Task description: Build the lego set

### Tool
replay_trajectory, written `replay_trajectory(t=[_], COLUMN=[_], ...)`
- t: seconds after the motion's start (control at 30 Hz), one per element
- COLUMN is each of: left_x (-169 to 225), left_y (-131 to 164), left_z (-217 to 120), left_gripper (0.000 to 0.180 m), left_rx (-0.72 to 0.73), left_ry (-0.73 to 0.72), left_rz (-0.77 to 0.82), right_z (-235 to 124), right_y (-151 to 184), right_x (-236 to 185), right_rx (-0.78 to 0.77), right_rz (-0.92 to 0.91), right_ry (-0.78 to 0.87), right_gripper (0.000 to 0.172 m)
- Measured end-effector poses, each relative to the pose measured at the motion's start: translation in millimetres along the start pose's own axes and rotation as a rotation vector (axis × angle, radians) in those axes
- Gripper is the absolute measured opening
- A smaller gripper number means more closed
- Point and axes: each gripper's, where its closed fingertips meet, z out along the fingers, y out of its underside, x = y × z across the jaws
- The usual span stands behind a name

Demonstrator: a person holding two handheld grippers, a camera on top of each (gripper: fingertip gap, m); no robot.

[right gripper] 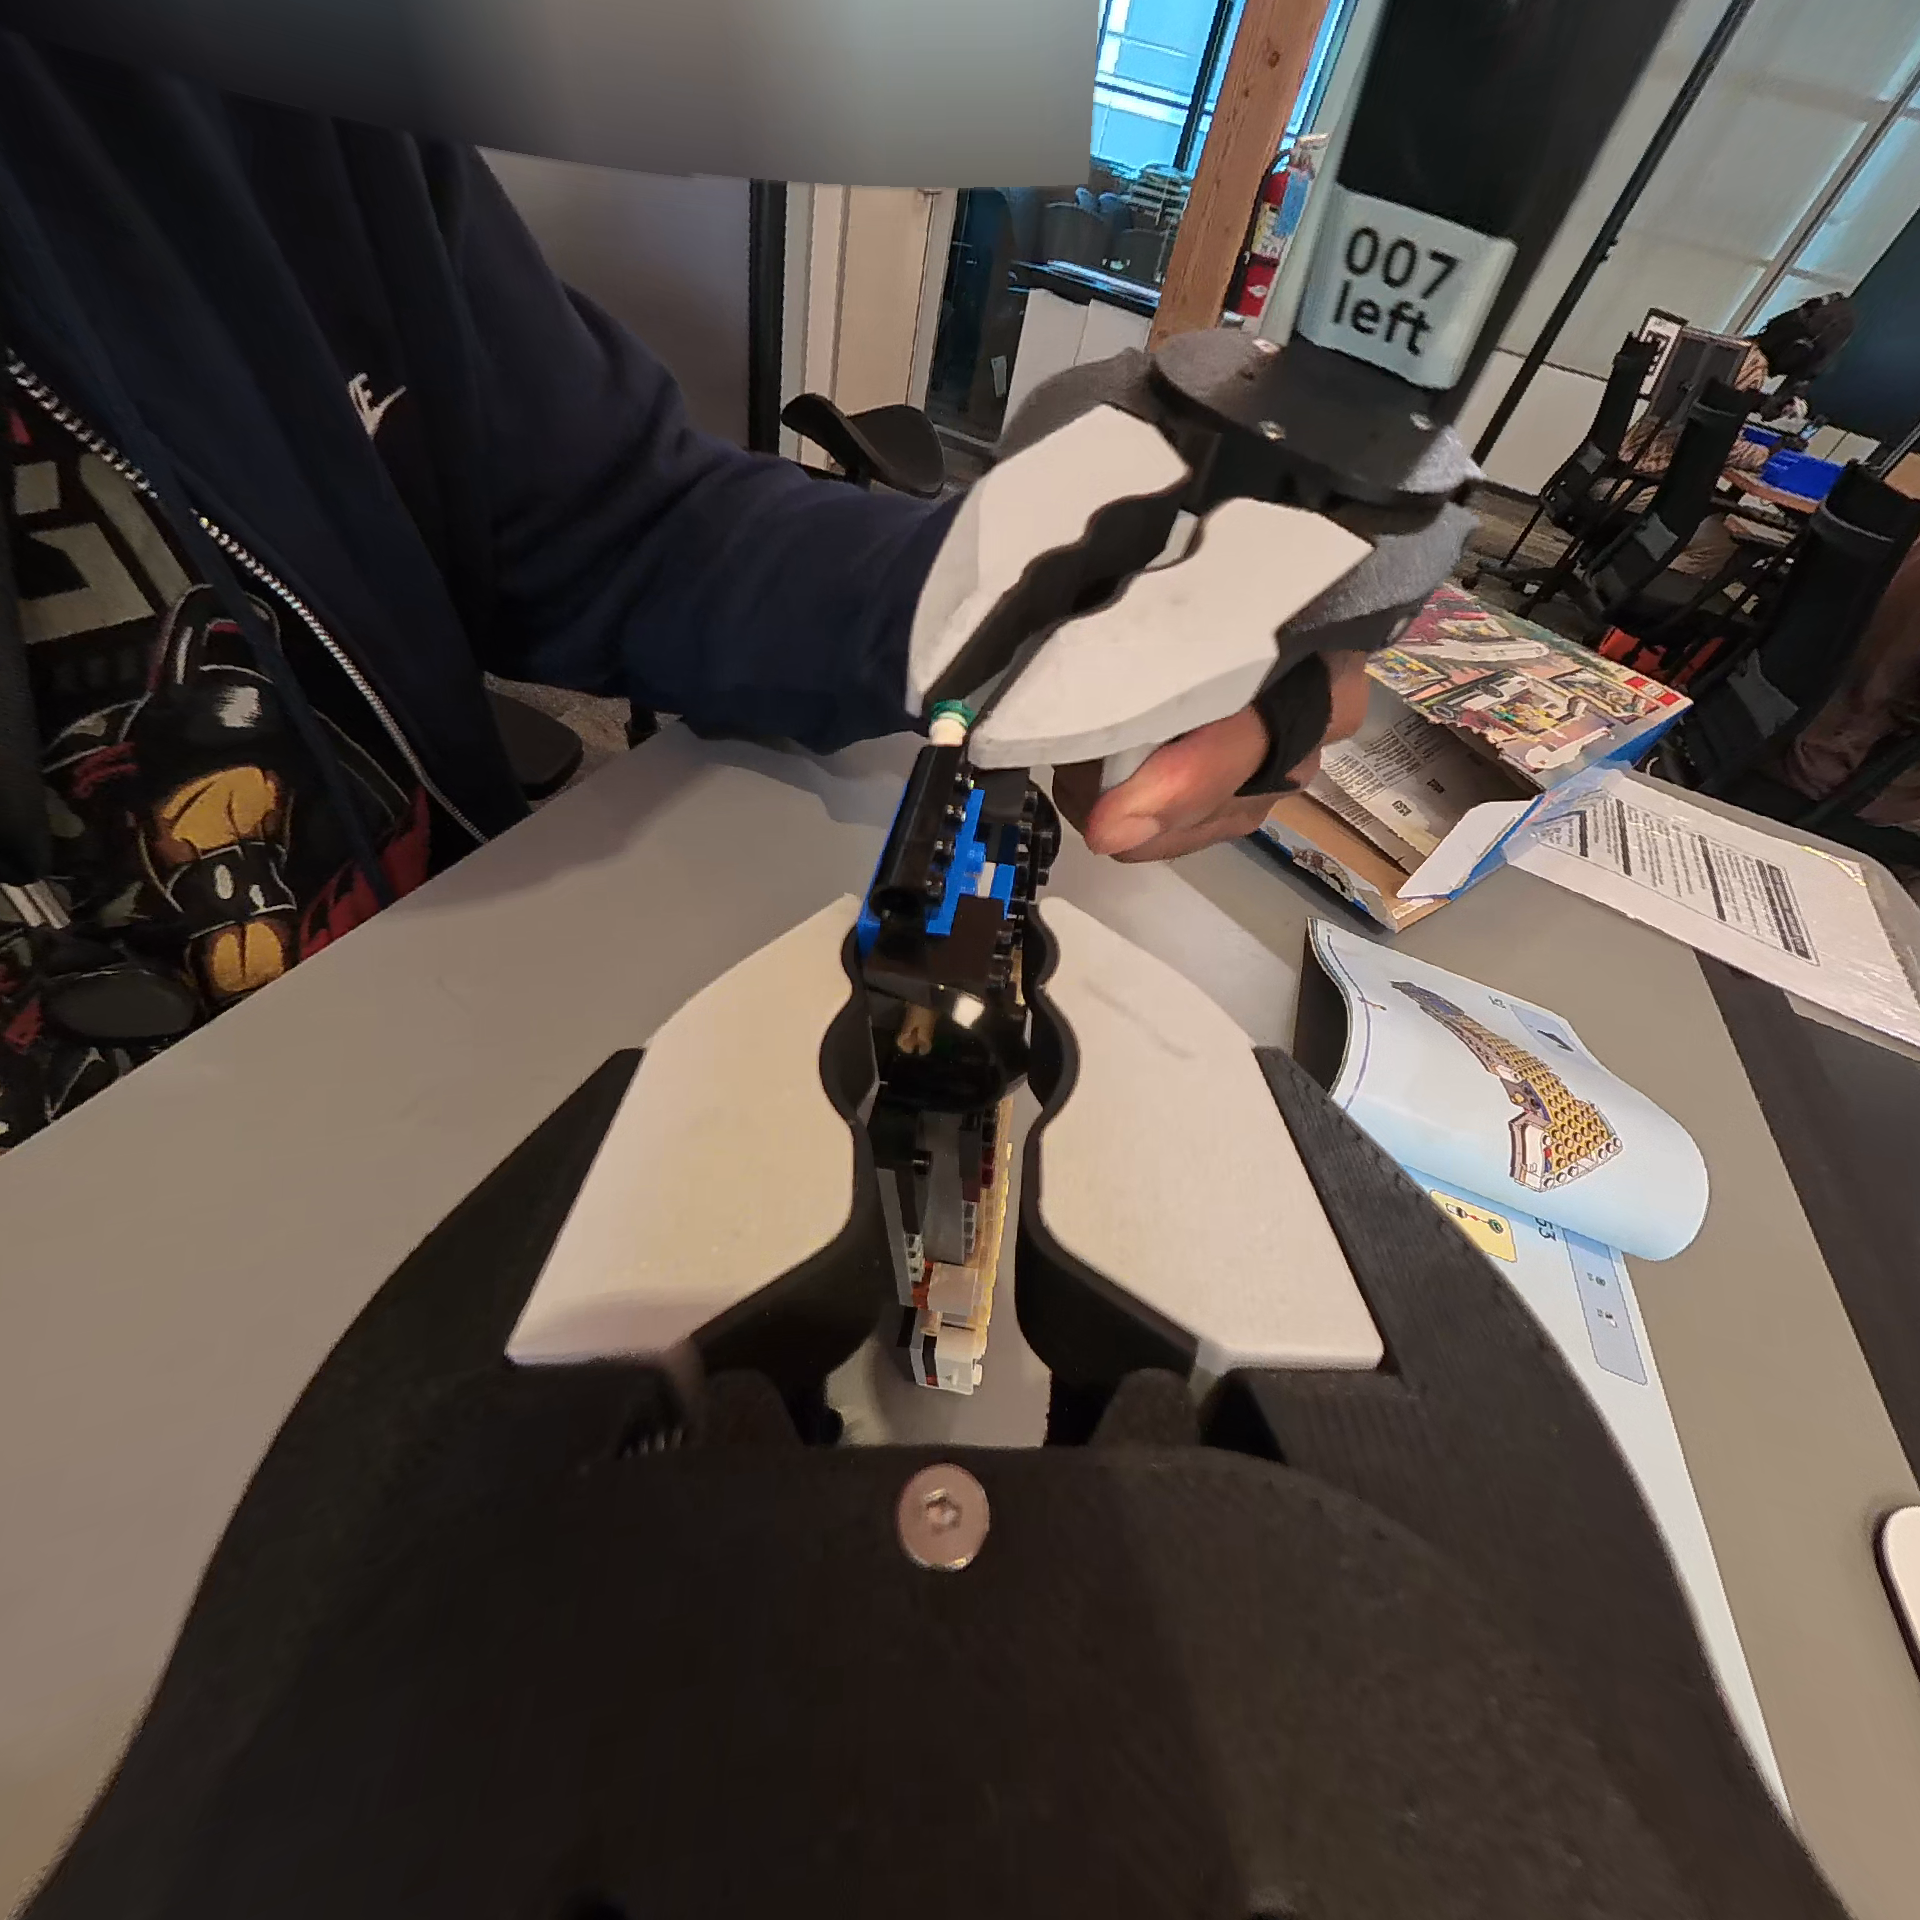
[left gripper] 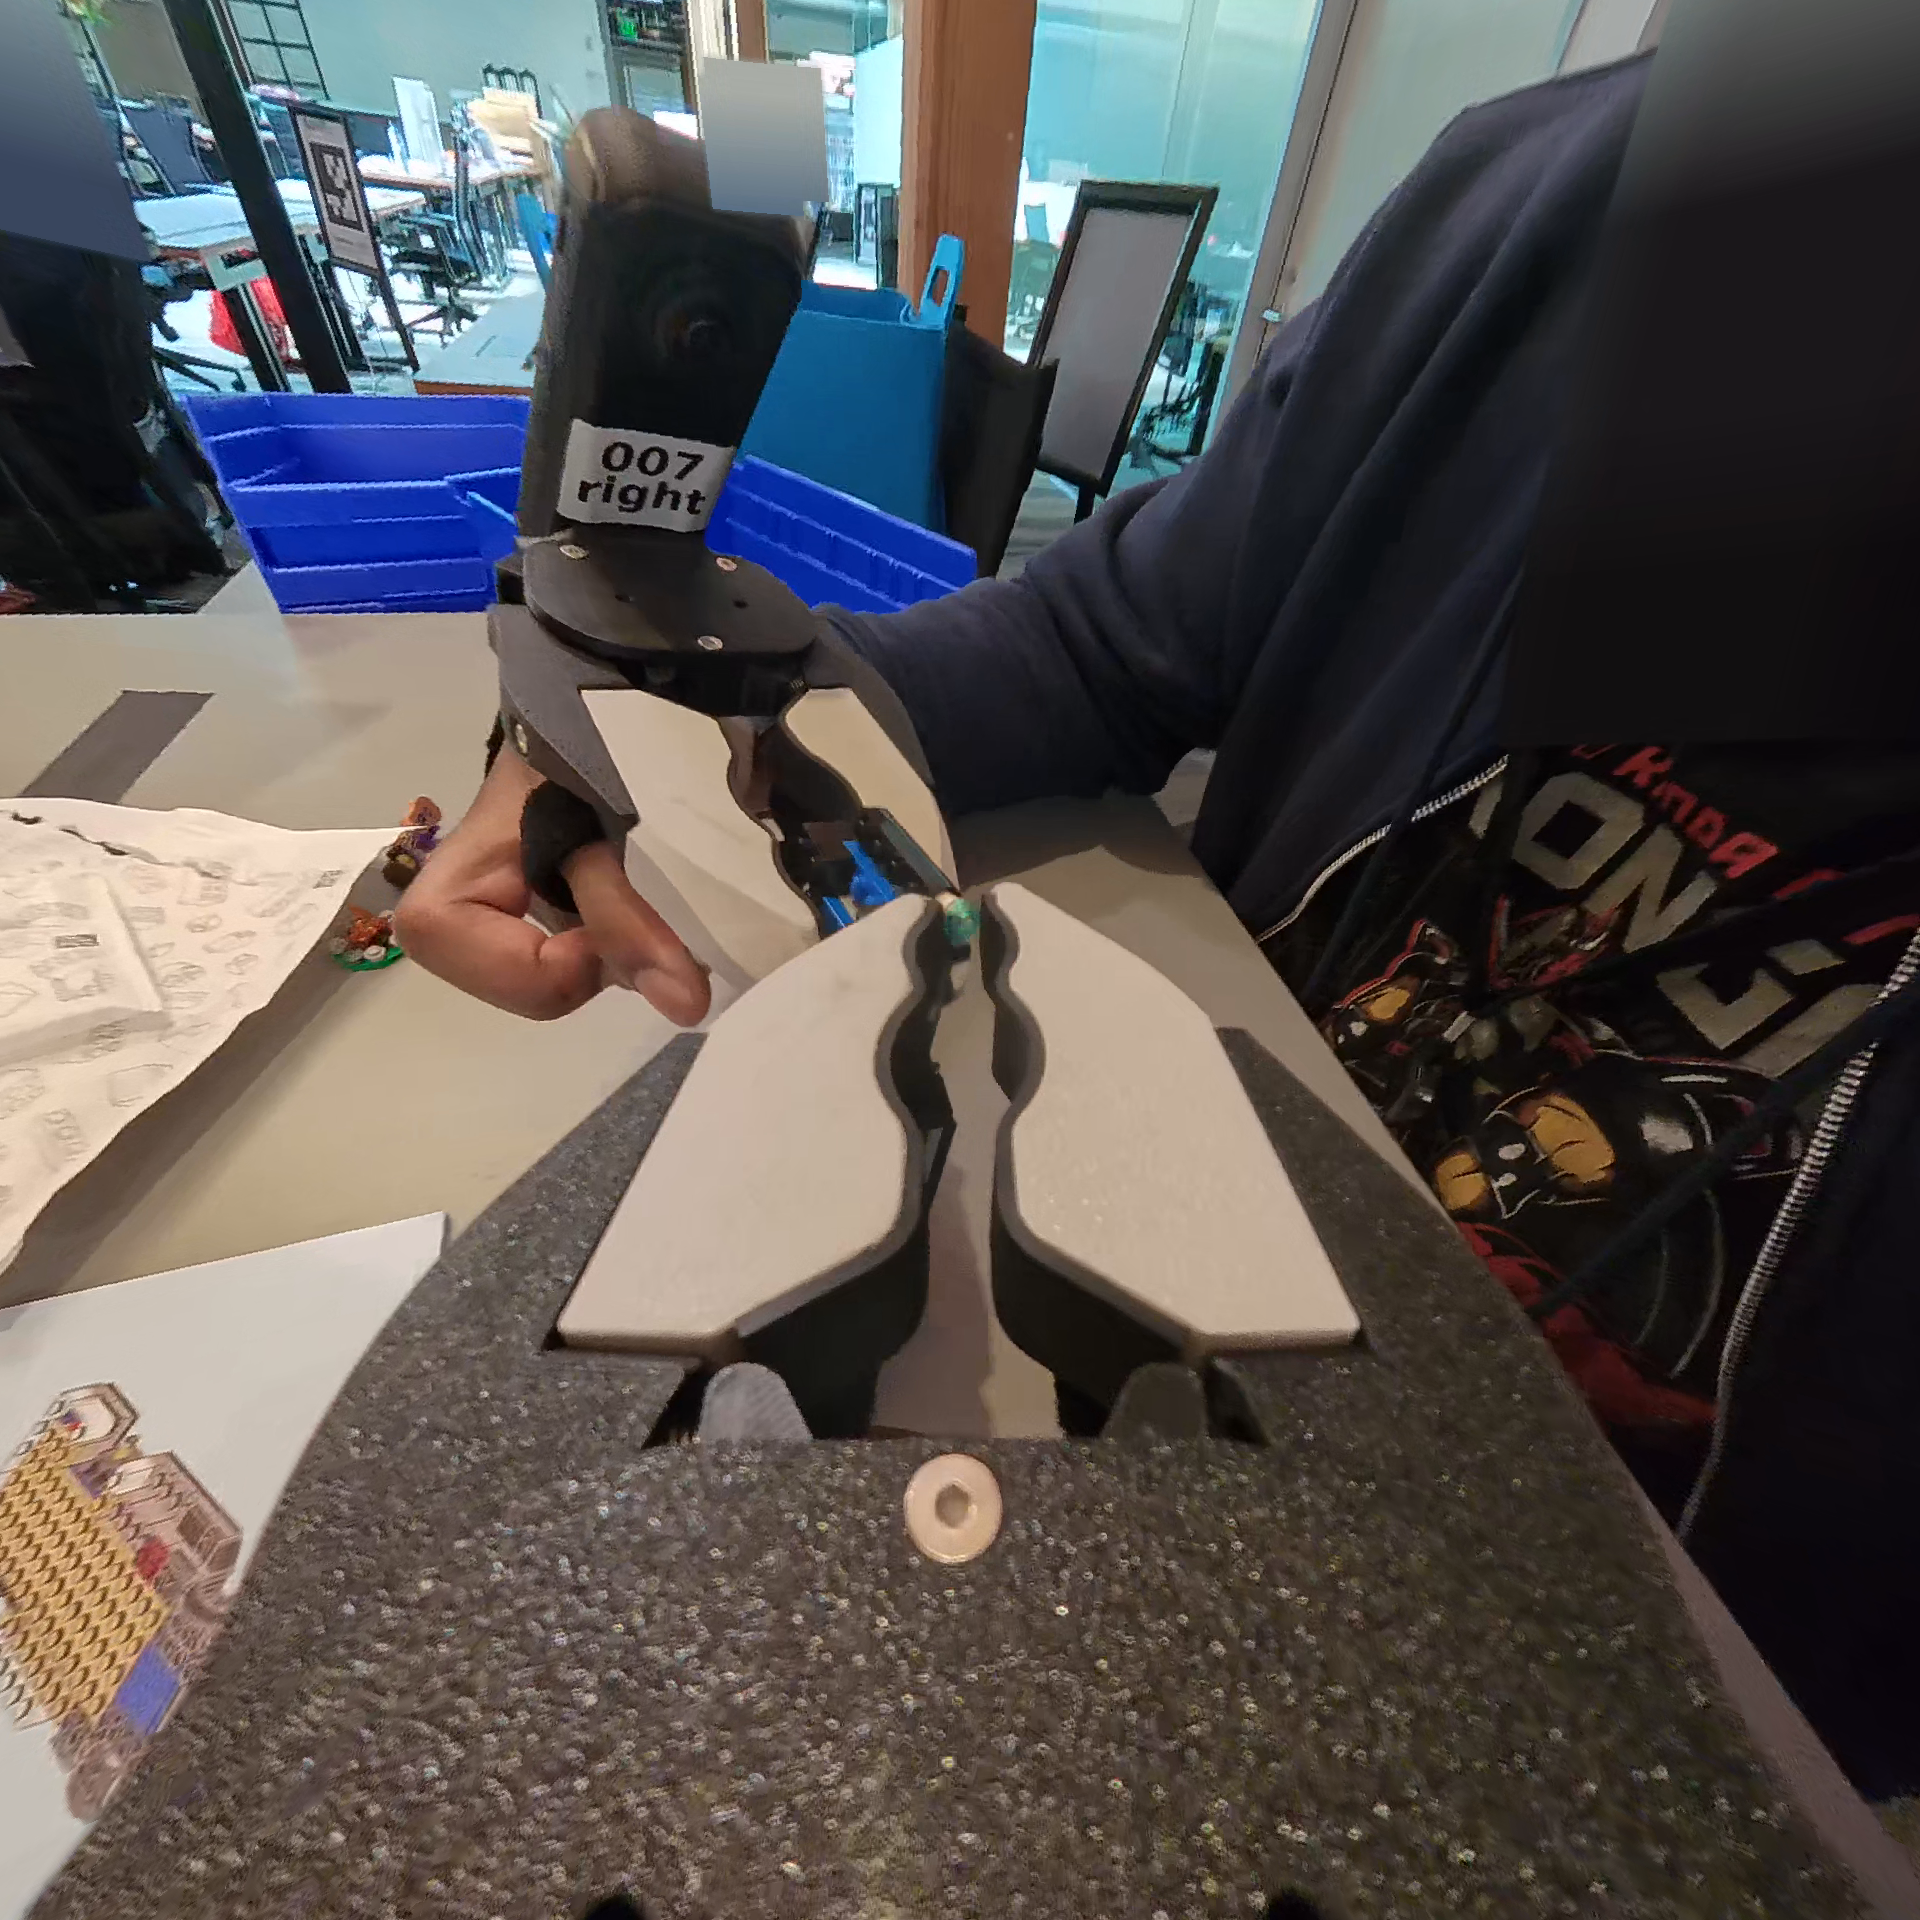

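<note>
Left to right across the surface (left gripper: 312, 1091): a printed sheet of line drawings (left gripper: 125, 935) lies at the far left, with two small brick figures (left gripper: 369, 940) just beside its edge; an open instruction booklet (right gripper: 1507, 1122) lies flat, and a torn cardboard box (right gripper: 1507, 727) sits farther back on the right.

Left gripper (right gripper: 951, 717): fingers nearly closed, pinching a small green-and-white stud piece (right gripper: 948, 719) at their very tips. Both pads appear to press on it. The piece is touching, or just above, the top end of the brick assembly.

Right gripper (right gripper: 945, 977): fingers narrow, clamped on a black-and-blue brick assembly (right gripper: 935, 883) that stands upright between them, its tan and grey lower part (right gripper: 951, 1299) running down inside the fingers. The grip looks firm on both sides.

Judgement: the moment shown is the seating of the small piece onto the top of the assembly. Any further press would call for exact alignment with the top end and a steady counter-hold by the right gripper, as the piece is tiny and held only at the tips
</note>
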Motion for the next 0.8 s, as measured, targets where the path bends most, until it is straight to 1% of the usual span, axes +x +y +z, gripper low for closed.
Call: replay_trajectory(t=[0.07,0.17,0.23,0.5,0.7,0.8], left_x=[0.7,0.8,-1.8,-8.3,-15.3,-18.9], left_y=[-2.5,-2.6,-2.4,-5.0,-7.8,-14.3], left_z=[0.2,2.5,0.6,-4.4,-7.7,-8.0], left_gripper=[0.006,0.006,0.006,0.006,0.006,0.006], left_rx=[0.011,0.004,0.025,0.182,0.287,0.339], left_ry=[0.011,-0.007,-0.032,-0.062,-0.099,-0.111], left_rz=[-0.007,0.02,0.031,0.03,-0.028,-0.061], right_z=[1.6,4.5,3.4,1.4,-0.1,1.1], right_y=[0.1,1.3,1.4,1.4,3.1,3.5], right_x=[-0.5,-0.4,1.4,5.7,11.7,14.8], right_rx=[-0.015,-0.036,-0.028,0.0,-0.003,-0.019], right_rz=[-0.006,-0.023,-0.021,-0.013,-0.022,-0.002], right_ry=[0.001,0.012,0.025,0.059,0.124,0.146], right_gripper=[0.025,0.025,0.025,0.025,0.025,0.025])
